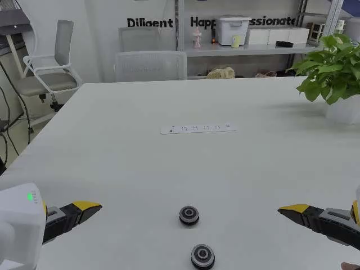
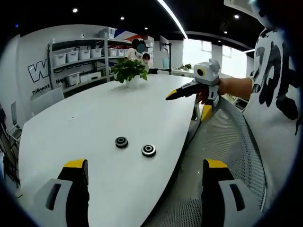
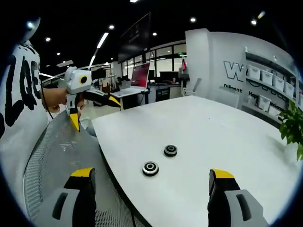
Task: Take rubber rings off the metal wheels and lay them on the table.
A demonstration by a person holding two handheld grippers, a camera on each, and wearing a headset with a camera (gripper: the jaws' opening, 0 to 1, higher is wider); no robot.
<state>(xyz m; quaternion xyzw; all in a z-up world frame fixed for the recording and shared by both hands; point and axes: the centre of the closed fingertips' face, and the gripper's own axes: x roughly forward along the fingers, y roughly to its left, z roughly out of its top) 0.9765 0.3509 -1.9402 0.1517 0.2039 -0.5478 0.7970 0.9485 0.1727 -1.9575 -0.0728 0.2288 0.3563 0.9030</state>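
The fingers (image 2: 75, 171) of the left gripper (image 2: 145, 165) stand wide apart with nothing between them, and the fingers (image 3: 222, 176) of the right gripper (image 3: 151, 173) are spread just as wide and equally bare. The potted plant (image 1: 332, 73) stands at the far right of the white table (image 1: 140, 146), and everything else is placed from it. Two metal wheels lie flat on the table well apart from the plant, on the person's side of it and off to its left. The far wheel (image 1: 189, 215) is the closer of the two to the plant. The near wheel (image 1: 202, 256) lies just beside it, closer to the table's front edge. Each wheel shows a dark rubber ring round a shiny hub, so both rings are still on. In the head view the right gripper hangs low on the plant's side of the wheels, its yellow tip pointing in toward them. The left gripper hangs on the side of the wheels away from the plant, also pointing in. Neither gripper touches a wheel. A white power strip (image 1: 195, 129) lies on the table to the plant's left, beyond the wheels.
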